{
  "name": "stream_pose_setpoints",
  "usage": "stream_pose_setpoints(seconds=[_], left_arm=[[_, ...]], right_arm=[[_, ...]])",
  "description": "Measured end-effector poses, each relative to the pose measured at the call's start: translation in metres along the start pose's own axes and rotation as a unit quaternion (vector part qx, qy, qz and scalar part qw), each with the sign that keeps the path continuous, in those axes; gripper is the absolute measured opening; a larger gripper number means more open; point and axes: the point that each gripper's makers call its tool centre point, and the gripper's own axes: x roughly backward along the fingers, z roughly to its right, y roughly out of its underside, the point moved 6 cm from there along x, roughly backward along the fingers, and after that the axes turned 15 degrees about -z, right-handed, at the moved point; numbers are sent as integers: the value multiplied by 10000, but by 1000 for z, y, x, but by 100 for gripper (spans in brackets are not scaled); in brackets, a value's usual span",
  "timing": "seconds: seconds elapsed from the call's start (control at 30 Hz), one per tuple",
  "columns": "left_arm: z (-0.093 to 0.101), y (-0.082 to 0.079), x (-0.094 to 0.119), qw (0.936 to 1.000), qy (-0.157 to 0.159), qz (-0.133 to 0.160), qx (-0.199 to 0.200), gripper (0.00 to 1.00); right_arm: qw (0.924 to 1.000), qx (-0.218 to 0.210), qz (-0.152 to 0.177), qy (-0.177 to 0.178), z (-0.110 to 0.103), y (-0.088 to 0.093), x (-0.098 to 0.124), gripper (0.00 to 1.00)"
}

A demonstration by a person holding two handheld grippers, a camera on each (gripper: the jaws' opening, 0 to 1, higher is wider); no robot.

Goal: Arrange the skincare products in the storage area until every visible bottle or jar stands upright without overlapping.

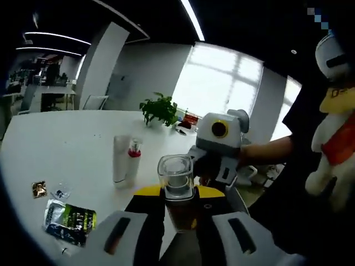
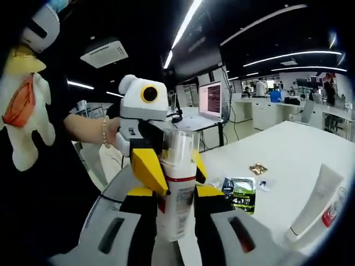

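Gripping one bottle [image 2: 176, 188] from both sides, I read each gripper's jaws as closed on it: my right gripper [image 2: 175, 191] clamps its white body and my left gripper [image 1: 178, 194] clamps the clear-capped end, above the bench [image 1: 66, 144]. On the bench, a white tube [image 1: 120, 160] stands beside a sachet [image 1: 69, 220].

White clear-capped bottle [image 2: 176, 188] held upright; white tube [image 2: 316, 206] lies flat.

Open tabletop [image 1: 66, 138] all round — only tube [image 1: 121, 160], sachets [image 1: 69, 219] and plant [image 1: 160, 110] interrupt it.
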Motion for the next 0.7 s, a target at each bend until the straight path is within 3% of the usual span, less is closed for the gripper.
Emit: stream_pose_setpoints(seconds=[0.33,0.47,0.7], left_arm=[[13,-10,-4,9974,526,-137,-479,14],[16,-16,-10,9956,675,-101,-647,14],[17,-21,-23,9938,803,-203,-747,14]], right_arm=[[9997,37,132,-205,-10,-2,6,24],[9996,-25,275,-74,-11,-2,14,23],[9984,-14,260,493,-7,5,26,23]])
